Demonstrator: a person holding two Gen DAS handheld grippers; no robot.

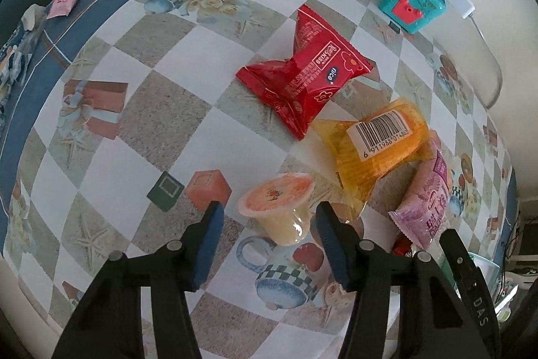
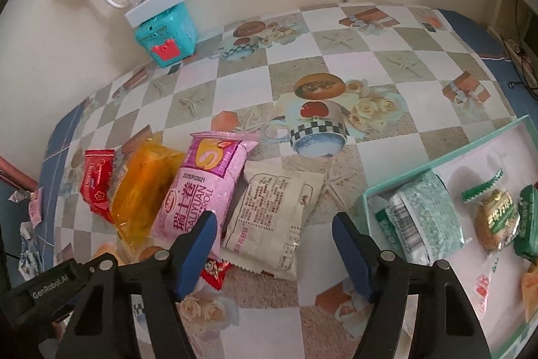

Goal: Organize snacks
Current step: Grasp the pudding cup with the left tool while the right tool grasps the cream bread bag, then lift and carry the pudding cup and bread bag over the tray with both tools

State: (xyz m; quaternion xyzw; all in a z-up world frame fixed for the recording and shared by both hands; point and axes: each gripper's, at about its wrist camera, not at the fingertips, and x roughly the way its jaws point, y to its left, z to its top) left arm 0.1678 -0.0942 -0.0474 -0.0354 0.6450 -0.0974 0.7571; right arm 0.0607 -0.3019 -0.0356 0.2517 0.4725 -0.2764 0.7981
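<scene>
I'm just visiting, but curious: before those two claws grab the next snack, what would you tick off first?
1. Left gripper open: ok.
2. Jelly cup lined up between its fingers, lying on its side: ok.
3. Right gripper open, holding nothing: ok.
4. Beige packet ahead of it, flat, but its edge is tucked under the pink roll packet: not ok.
5. Free space in the teal tray: ok.
6. Grip firm enough on the cup: cannot tell.
</scene>
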